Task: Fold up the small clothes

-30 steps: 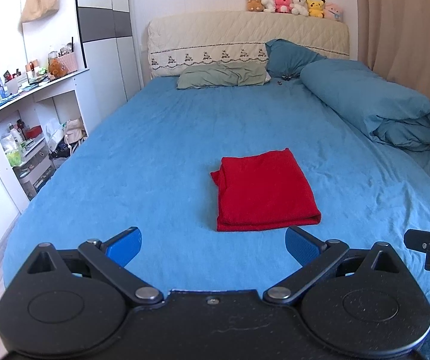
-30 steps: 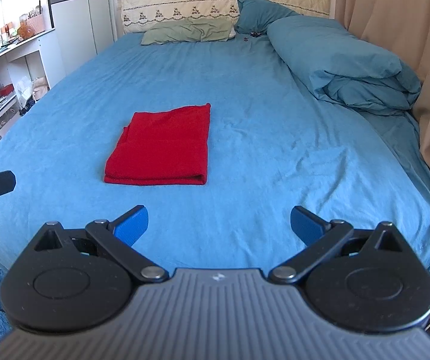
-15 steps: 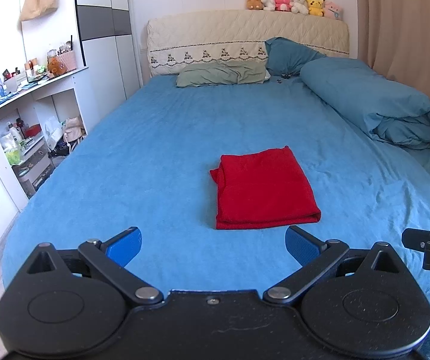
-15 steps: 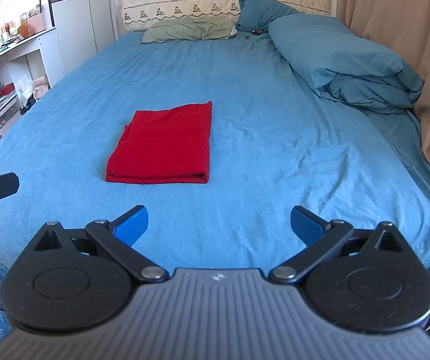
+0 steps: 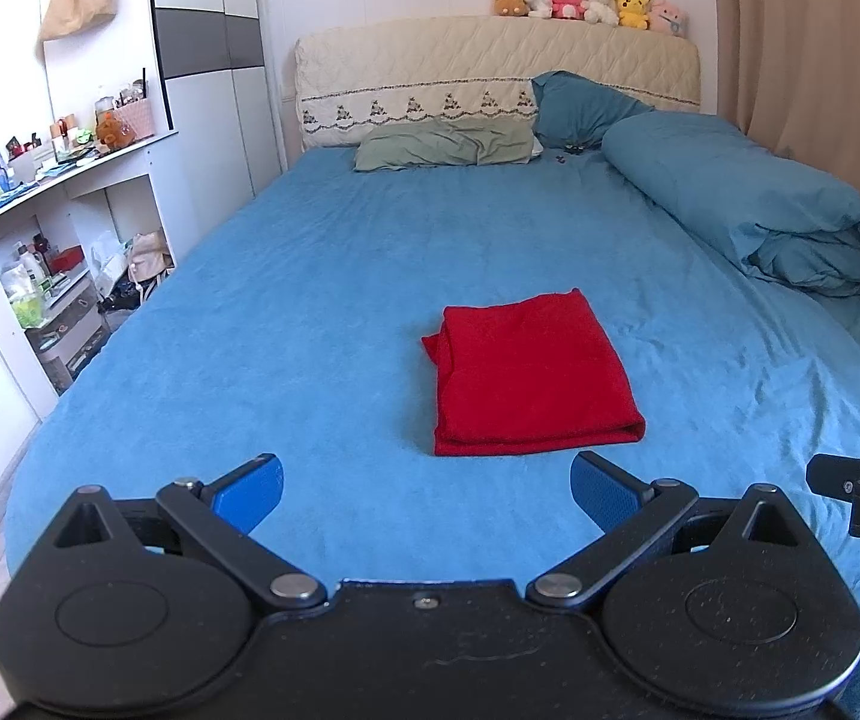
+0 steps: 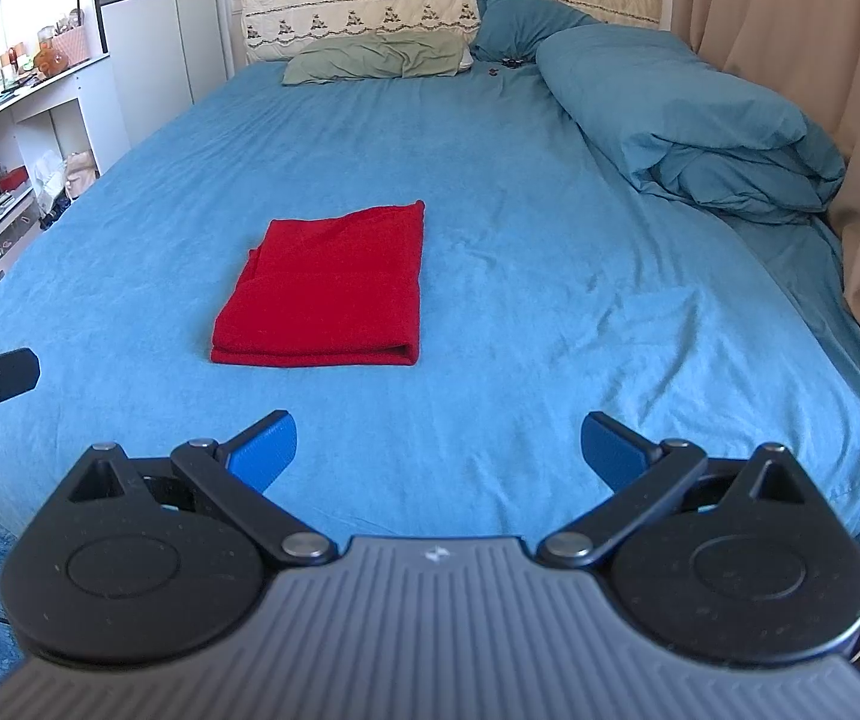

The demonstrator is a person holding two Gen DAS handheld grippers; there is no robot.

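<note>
Red cloth [image 5: 529, 375], terry-like, folded into a layered rectangle, lies mid-bed on blue sheet [image 5: 310, 300]; its underside is hidden. Left gripper [image 5: 427, 489] at its 6 o'clock, right gripper [image 6: 439, 444] at 5 o'clock; both spread wide, empty.

Black linkage arms, silver pivot screws, blue fingers [image 5: 248, 492].

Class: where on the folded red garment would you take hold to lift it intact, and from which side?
Grip the near right corner of the red garment, coming from the near edge: there the layers end in a closed fold, so one pinch likely catches them all. The far left corner is looser.
</note>
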